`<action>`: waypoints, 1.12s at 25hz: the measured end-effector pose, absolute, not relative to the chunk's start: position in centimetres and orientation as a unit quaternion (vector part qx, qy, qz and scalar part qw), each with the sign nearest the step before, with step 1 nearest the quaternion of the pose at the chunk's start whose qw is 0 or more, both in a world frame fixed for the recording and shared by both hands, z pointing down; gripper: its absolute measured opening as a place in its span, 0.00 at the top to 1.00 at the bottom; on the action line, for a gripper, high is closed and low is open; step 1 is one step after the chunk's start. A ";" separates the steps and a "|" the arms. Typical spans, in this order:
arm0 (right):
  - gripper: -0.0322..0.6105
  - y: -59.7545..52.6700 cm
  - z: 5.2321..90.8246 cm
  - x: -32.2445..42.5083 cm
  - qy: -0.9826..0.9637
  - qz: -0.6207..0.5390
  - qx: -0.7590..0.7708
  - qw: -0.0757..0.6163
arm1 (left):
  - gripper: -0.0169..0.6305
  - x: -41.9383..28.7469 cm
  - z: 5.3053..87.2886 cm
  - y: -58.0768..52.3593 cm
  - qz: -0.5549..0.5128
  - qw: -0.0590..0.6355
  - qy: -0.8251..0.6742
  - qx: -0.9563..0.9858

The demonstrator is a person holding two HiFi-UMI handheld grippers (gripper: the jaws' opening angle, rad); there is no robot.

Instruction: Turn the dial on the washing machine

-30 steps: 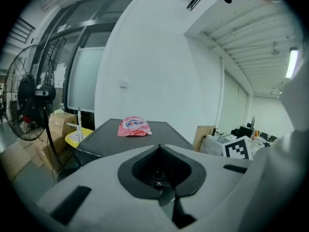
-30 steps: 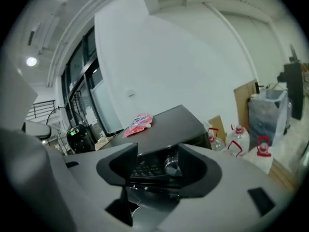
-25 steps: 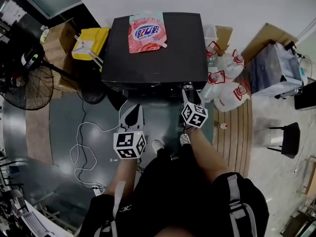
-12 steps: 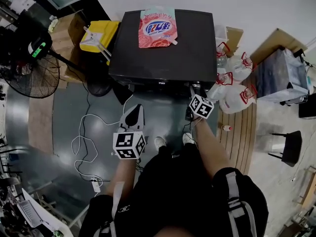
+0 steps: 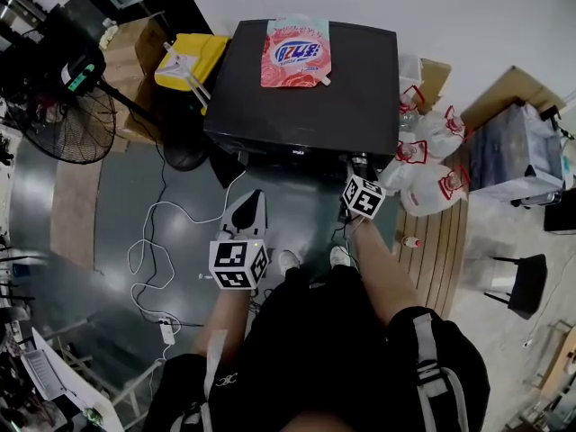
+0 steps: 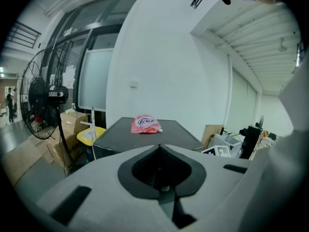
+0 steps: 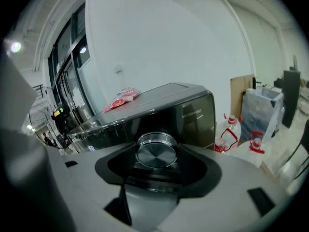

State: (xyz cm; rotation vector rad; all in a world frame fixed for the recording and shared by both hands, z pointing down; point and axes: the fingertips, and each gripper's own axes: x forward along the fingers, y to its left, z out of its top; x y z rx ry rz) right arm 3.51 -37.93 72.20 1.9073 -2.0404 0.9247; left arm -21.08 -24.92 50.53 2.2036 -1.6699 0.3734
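The black washing machine (image 5: 306, 97) stands against the wall with a pink detergent pouch (image 5: 297, 54) lying on its lid. In the right gripper view a round silver dial (image 7: 156, 151) on the machine's front sits in the notch between the jaws. My right gripper (image 5: 358, 164) is pressed up to the machine's front right corner and looks shut on the dial. The left gripper (image 5: 249, 198) hangs lower, over the floor in front of the machine, jaws shut on nothing. From the left gripper view, the machine (image 6: 145, 137) is some way ahead.
A standing fan (image 5: 72, 124) and a yellow bin (image 5: 193, 52) are left of the machine. White bags with bottles (image 5: 432, 169) and a grey crate (image 5: 517, 151) crowd its right side. A white cable (image 5: 148, 250) loops over the floor. The person's feet (image 5: 310, 261) are just behind the grippers.
The right gripper has edged up against the machine's front. The left gripper has kept its place, and the head camera has shifted slightly.
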 end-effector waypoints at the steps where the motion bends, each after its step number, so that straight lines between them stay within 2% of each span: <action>1: 0.57 -37.9 72.1 3.5 -0.688 0.301 0.650 0.119 | 0.97 -21.1 50.4 -24.9 0.130 0.175 -0.591 0.777; 9: 0.57 -38.0 71.6 2.8 -0.669 0.222 0.669 0.234 | 0.97 -21.3 49.9 -24.4 0.124 0.172 -0.600 0.772; 22: 0.57 -38.0 71.4 2.6 -0.662 0.169 0.677 0.273 | 0.97 -22.8 50.6 -22.8 0.121 0.183 -0.610 0.761; 28: 0.57 -37.9 71.5 2.0 -0.633 0.037 0.675 0.377 | 0.97 -23.6 51.7 -22.4 0.130 0.192 -0.608 0.759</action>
